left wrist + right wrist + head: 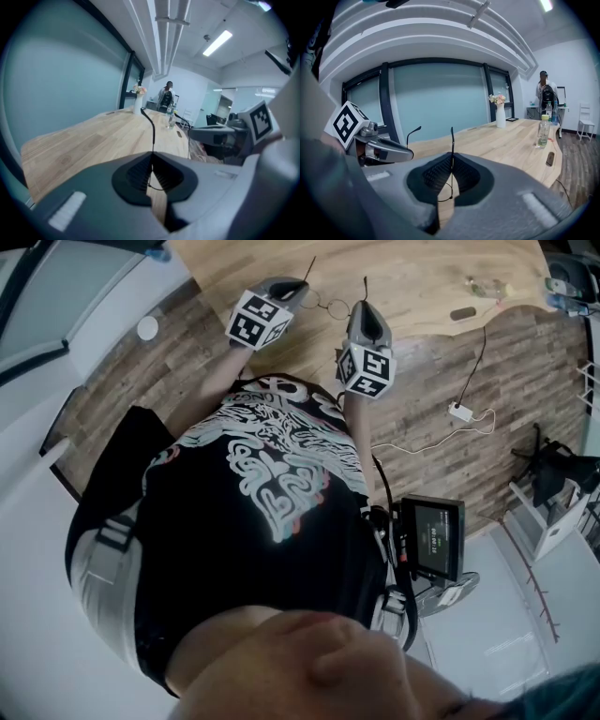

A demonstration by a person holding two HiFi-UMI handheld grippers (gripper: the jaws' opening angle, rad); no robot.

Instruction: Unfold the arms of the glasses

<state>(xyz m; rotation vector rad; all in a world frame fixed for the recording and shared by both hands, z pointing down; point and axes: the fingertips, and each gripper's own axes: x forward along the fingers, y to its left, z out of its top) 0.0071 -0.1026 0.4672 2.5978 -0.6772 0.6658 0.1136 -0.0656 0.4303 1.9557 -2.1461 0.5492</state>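
The thin wire-framed glasses point(334, 306) hang over the near edge of the wooden table point(412, 277), held between my two grippers. My left gripper point(298, 284) is shut on the glasses' left end, and one black arm point(151, 125) stands out past its closed jaws. My right gripper point(359, 307) is shut on the other end, with the second arm point(452, 140) rising from between its pads. In the right gripper view the left gripper point(386, 151) shows at the left with its arm tip point(412, 132) beyond it. Both arms point away from the lenses.
Farther along the table are a clear bottle point(543, 130), a dark phone-like slab point(550, 158) and a white vase of flowers point(500, 115). A person point(544, 91) stands at the far end. A white adapter and cable point(459, 412) lie on the wood floor.
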